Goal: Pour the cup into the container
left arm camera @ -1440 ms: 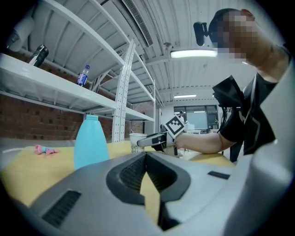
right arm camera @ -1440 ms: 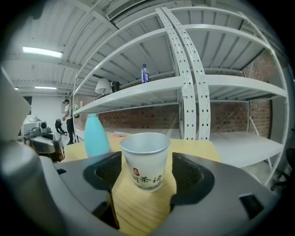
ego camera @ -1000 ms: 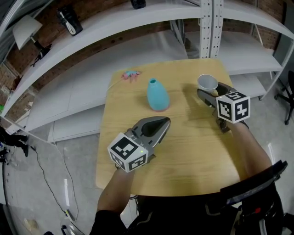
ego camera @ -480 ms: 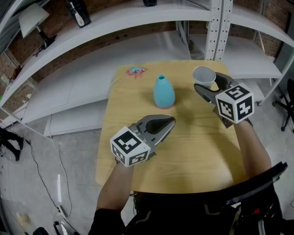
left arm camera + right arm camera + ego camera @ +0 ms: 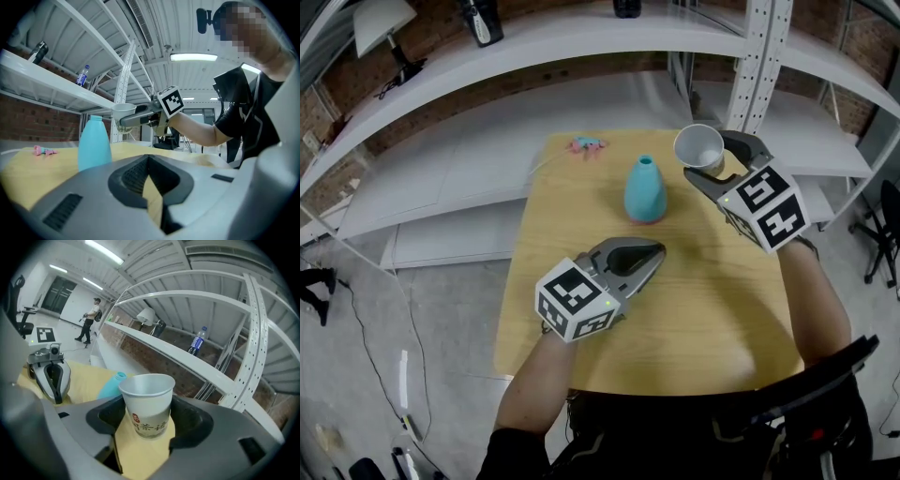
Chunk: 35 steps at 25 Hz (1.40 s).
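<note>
Between the jaws of your right tool [image 5: 711,161], the cup [image 5: 146,404] sat clamped by its sides, held in the air just right of the bottle [image 5: 645,190] and not yet over it. Your left tool [image 5: 645,255] hung on the near side of the bottle, jaws together and gripping nothing. To pour well, you needed the cup's lip directly above the bottle's narrow mouth before rolling your wrist. Then you needed a slow tilt, since that small opening forgave little. The bottle stood upright on the surface [image 5: 712,309], and its blue wall hid any contents. The cup's pale inside showed nothing that could be made out.
</note>
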Available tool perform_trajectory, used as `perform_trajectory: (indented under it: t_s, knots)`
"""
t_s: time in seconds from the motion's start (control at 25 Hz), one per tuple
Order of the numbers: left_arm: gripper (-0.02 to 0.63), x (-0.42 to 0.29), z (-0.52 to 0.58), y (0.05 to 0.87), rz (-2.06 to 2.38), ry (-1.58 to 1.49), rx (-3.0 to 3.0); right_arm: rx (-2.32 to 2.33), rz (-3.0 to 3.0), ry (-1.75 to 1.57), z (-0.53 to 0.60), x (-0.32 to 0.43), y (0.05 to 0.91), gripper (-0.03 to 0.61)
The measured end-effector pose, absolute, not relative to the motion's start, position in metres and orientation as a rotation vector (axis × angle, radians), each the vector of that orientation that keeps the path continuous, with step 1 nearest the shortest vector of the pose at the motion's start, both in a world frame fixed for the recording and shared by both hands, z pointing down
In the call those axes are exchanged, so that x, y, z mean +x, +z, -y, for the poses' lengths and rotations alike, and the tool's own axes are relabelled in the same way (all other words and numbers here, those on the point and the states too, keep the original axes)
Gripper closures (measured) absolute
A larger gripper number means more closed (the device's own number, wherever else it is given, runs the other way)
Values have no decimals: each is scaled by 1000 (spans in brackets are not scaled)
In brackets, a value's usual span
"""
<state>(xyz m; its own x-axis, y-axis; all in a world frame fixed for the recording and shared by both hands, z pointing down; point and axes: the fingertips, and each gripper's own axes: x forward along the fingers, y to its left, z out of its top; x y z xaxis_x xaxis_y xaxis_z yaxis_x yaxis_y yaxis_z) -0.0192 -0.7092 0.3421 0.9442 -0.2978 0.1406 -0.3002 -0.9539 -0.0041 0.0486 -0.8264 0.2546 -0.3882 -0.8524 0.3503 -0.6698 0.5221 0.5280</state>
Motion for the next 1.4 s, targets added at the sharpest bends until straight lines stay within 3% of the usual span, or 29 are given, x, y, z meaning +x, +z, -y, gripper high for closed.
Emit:
perform_trajectory:
  t_s: [1.4]
  knots:
    - [615, -22, 706, 343, 469, 220, 3079, 1043, 1604, -894, 851, 2, 245, 273]
